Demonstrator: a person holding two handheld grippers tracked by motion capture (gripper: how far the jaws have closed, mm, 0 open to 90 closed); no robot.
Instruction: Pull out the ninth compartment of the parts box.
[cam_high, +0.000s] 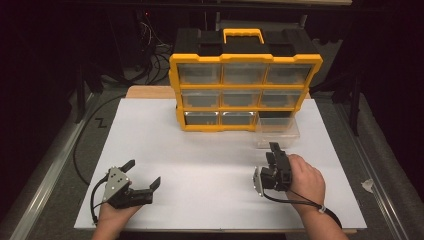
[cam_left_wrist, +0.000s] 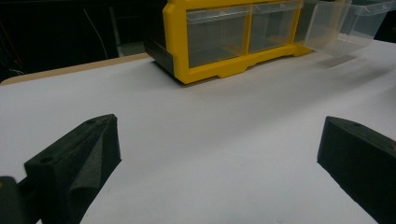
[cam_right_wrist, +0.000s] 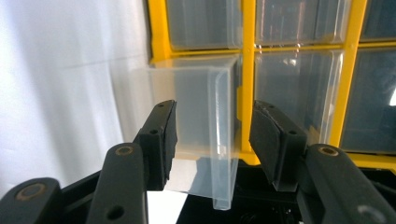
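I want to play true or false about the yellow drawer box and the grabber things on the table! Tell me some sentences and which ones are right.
1. The organizer has a yellow frame. True.
2. All its drawers are pushed in. False: the bottom right clear drawer is pulled out toward the table.
3. The left hand-held gripper is open and holds nothing. True.
4. The right hand-held gripper is squeezed shut on the drawer. False: its jaws are open, one on each side of the drawer's front wall, with gaps showing.
5. The table top is red. False: it is white.
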